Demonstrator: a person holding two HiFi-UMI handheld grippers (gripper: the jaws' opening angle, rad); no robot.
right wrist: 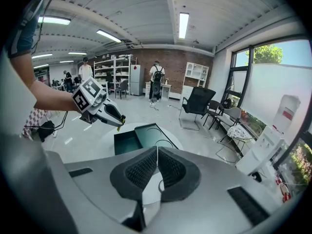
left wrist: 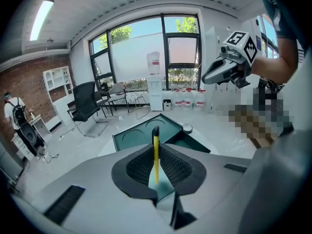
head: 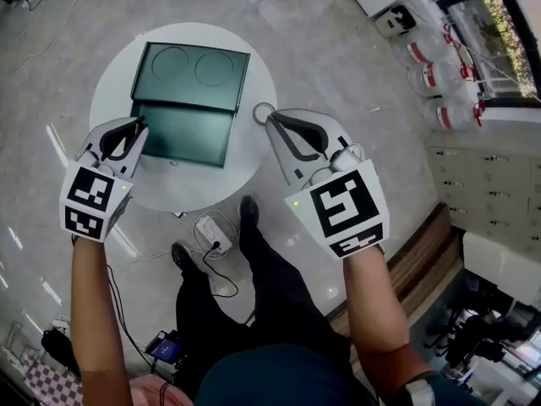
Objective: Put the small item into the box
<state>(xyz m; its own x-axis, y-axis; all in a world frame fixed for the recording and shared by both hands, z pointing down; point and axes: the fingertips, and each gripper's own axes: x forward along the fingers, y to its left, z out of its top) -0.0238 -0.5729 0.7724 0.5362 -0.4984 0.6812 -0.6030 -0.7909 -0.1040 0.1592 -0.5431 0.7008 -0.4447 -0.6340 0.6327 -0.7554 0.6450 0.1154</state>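
Between the ribbed pads of the left gripper [left wrist: 156,147], pinched upright: a thin yellow stick with a black tip [left wrist: 155,156]. Seen from the head view, held near the 9 o'clock edge of the open dark green rectangular box [head: 186,134] on the round white table [head: 254,161], not yet inside. Probably light, stiff and smooth, so apt to swivel; best pinched mid-length, square across the pads. At the box's 3 o'clock, the right gripper [right wrist: 157,152], pads pressed together on nothing, beside a small round grey-rimmed object [left wrist: 186,128].
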